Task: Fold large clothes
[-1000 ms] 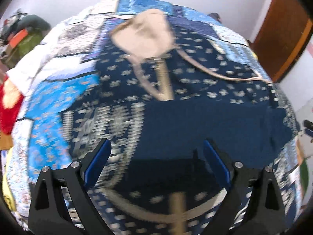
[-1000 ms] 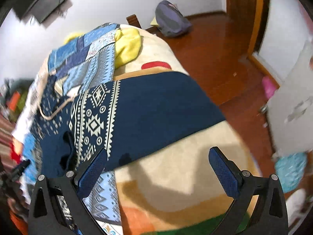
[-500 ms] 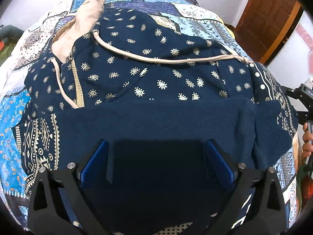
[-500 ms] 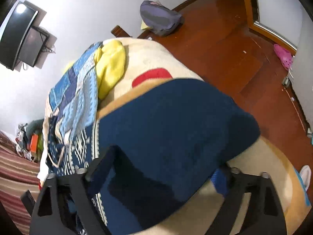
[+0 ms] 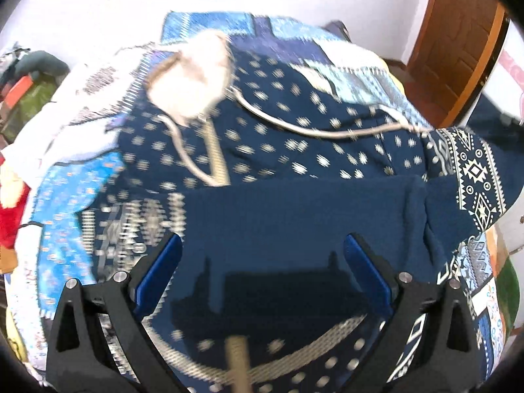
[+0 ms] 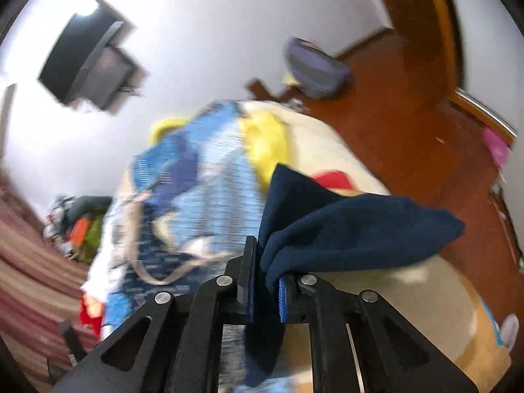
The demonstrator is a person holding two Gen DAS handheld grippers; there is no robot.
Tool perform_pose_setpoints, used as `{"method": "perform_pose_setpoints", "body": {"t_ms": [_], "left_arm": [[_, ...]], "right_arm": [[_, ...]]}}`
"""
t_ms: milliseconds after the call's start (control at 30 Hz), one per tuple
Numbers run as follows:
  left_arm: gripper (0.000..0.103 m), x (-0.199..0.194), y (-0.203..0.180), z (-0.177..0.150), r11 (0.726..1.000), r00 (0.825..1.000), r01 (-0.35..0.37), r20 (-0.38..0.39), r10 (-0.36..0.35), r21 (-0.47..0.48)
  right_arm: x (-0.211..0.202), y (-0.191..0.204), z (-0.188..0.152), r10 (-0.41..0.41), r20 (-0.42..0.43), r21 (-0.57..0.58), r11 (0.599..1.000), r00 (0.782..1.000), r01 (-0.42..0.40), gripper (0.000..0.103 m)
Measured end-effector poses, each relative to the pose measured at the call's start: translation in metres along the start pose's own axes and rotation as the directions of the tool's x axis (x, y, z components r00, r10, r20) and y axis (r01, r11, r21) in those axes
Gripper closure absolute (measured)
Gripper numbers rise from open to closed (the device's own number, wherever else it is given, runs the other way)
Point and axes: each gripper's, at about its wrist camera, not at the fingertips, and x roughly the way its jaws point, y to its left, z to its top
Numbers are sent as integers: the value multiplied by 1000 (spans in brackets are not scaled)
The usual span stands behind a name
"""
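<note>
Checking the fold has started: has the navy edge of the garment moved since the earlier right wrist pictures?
Yes. The navy edge, clamped in the right gripper, has risen off the cream blanket.

Left gripper [image 5: 262, 273] wide apart above navy hoodie [image 5: 294, 222], spread on blue patchwork quilt [image 5: 68, 196]; wooden door [image 5: 455, 46] far right.

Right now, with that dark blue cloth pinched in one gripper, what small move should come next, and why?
Probably carry the pinched corner across the navy patterned garment. The right gripper is shut on its plain blue fabric, bunched and raised off the bed, while the left gripper hangs open above the garment.
</note>
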Motion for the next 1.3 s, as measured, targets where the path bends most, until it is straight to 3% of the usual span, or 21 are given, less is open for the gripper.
{"method": "perform_pose_setpoints", "body": {"t_ms": [133, 267, 367, 433, 500, 600, 667, 733, 833, 900, 1000, 1100, 1133, 1233, 1300], "left_arm": [[3, -30, 26, -4, 999, 999, 1, 51, 1, -40], [3, -54, 51, -14, 997, 996, -19, 86, 25, -71], [3, -72, 76, -30, 994, 995, -6, 94, 16, -106], [3, -81, 91, -42, 993, 995, -15, 92, 27, -119], [3, -87, 105, -54, 991, 995, -41, 84, 52, -126], [3, -89, 120, -69, 989, 995, -68, 62, 76, -134], [3, -87, 126, -77, 987, 996, -72, 40, 79, -140], [3, -85, 127, -82, 987, 997, -75, 21, 79, -142], [3, -82, 120, -82, 988, 997, -74, 9, 76, -134], [3, -82, 108, -77, 991, 999, -49, 11, 51, -124], [3, -82, 85, -63, 996, 1000, -11, 18, 13, -86], [3, -81, 44, -41, 1000, 999, 23, 25, -23, -7], [3, -80, 33, -34, 999, 999, 36, 25, -37, 14], [3, -70, -20, -6, 990, 994, 108, 6, -109, 95], [3, -61, -58, 8, 975, 988, 155, -10, -155, 160]], "right_arm": [[-16, 71, -4, 84, 29, -120, 989, 996, -80, 96], [2, 152, -37, 186, -61, -223, 955, 981, -195, 96], [34, 188, -76, 195, -156, -259, 938, 968, -230, 96], [58, 198, -102, 171, -227, -263, 937, 959, -230, 95], [91, 203, -134, 98, -313, -279, 941, 945, -190, 95], [126, 198, -171, -94, -368, -366, 929, 925, -51, 95], [146, 187, -194, -208, -440, -405, 914, 874, 14, 95], [140, 178, -197, -176, -427, -388, 922, 887, -4, 95], [132, 163, -193, -161, -504, -324, 946, 849, -13, 95], [118, 162, -192, -132, -523, -301, 953, 842, -37, 95], [89, 151, -189, -101, -518, -304, 950, 849, -72, 95], [55, 138, -177, -72, -455, -305, 949, 887, -79, 95], [38, 128, -169, -79, -406, -312, 948, 911, -56, 95], [3, 101, -148, -129, -283, -328, 944, 950, 31, 95], [-16, 82, -136, -178, -215, -334, 937, 960, 98, 95]]}}
